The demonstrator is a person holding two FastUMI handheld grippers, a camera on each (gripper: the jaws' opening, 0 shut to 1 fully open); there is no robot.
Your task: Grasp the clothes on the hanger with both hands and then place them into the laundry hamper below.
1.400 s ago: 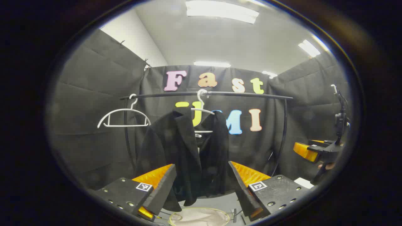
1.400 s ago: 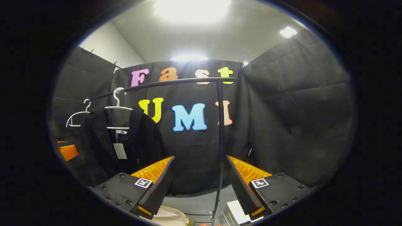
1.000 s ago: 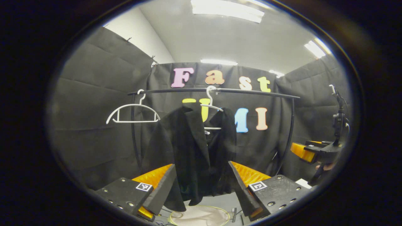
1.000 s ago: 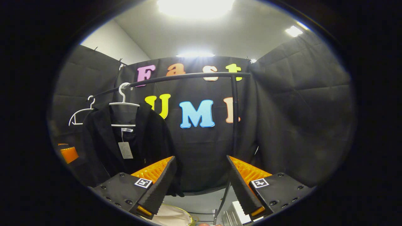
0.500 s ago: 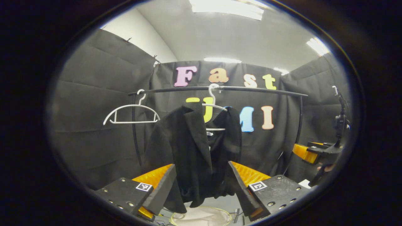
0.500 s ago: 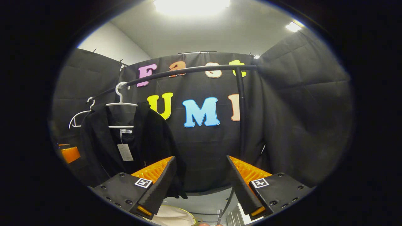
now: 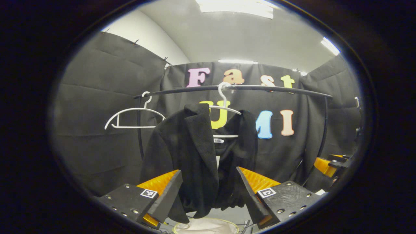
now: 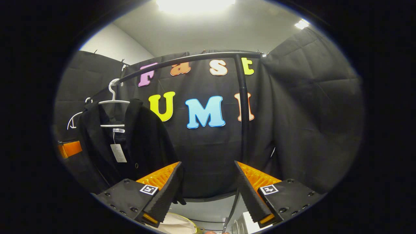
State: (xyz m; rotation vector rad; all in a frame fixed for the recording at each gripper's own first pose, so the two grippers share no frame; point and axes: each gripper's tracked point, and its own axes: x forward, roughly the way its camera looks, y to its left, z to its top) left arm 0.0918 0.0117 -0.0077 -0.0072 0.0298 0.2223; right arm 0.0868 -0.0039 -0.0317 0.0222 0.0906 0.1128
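The black woven jacket (image 7: 195,152) hangs lengthwise from a white wire hanger (image 7: 224,107) on the dark rail, dead ahead of my left hand-held gripper (image 7: 208,190), whose jaws are spread and empty. My right hand-held gripper (image 8: 208,188), also released, sees the jacket off to the left, so my left is nearer. The pale hamper's rim (image 7: 208,222) sits just below the hem.

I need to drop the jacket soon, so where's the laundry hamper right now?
The laundry hamper sits at the bottom centre of the left gripper view, directly below the hanging black jacket and between that gripper's fingers.
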